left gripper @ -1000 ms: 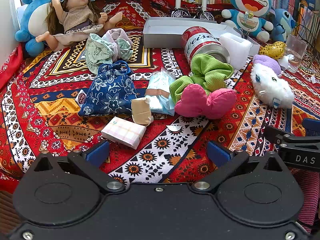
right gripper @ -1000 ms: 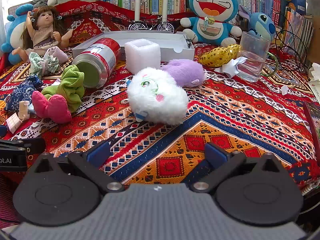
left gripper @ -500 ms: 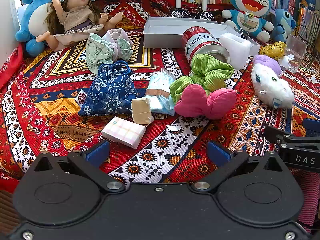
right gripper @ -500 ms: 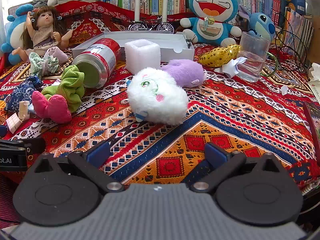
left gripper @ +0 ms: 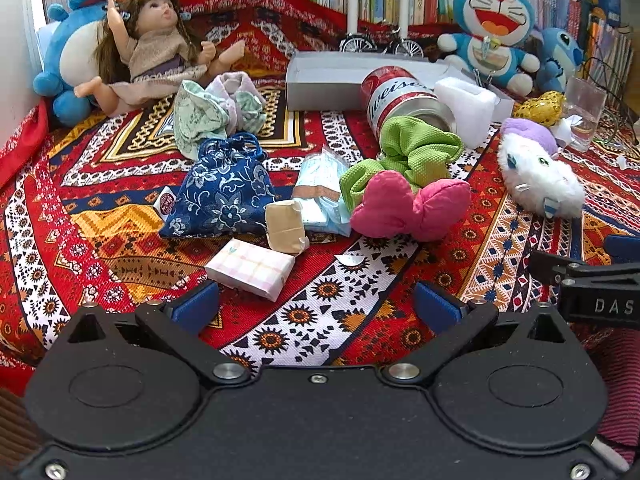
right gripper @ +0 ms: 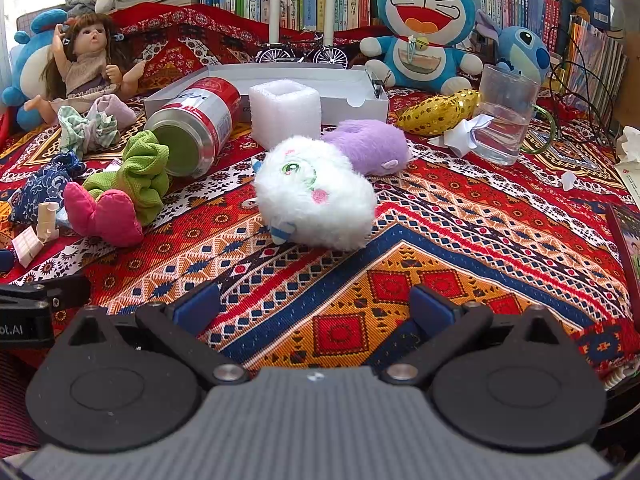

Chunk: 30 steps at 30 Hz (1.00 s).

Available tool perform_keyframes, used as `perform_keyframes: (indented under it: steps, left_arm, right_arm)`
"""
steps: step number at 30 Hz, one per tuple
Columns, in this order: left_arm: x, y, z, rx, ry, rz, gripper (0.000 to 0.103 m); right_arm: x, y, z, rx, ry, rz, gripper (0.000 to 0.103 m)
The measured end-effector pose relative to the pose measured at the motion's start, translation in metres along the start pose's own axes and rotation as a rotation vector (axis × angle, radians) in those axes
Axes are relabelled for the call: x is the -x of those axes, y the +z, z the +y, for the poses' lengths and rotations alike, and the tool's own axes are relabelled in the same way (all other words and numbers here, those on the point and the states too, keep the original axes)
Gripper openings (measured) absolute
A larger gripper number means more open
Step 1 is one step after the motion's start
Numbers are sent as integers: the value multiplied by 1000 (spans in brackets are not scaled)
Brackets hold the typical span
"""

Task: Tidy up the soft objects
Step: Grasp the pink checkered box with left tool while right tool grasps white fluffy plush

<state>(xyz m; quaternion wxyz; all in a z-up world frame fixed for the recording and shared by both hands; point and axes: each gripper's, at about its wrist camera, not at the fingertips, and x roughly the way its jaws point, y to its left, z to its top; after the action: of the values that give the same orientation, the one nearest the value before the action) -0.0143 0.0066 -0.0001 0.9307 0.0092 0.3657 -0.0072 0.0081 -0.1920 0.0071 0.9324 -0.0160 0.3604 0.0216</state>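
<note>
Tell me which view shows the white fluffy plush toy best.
The right wrist view: the white plush toy lies near the centre ahead of the open right gripper, face and green eye visible. The left wrist view shows it only at the right edge, smaller and side-on.

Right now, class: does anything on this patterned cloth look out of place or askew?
Yes. The red beer can lies tipped on its side, its open end against the green scrunchie. The white plush toy also lies on its side. Both tools are open and empty.
</note>
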Motion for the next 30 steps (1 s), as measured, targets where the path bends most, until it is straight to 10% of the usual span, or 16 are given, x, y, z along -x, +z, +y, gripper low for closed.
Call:
perform_keyframes:
  steps: [12,30]
  left_arm:
    - [6,3,27,21,95,-113,100]
    - [-5,-7,23,1,-8,-141,46]
  right_arm:
    - [6,4,-9,-60,55,-72,103]
    - [-3,14,-5,13,50,-236,97]
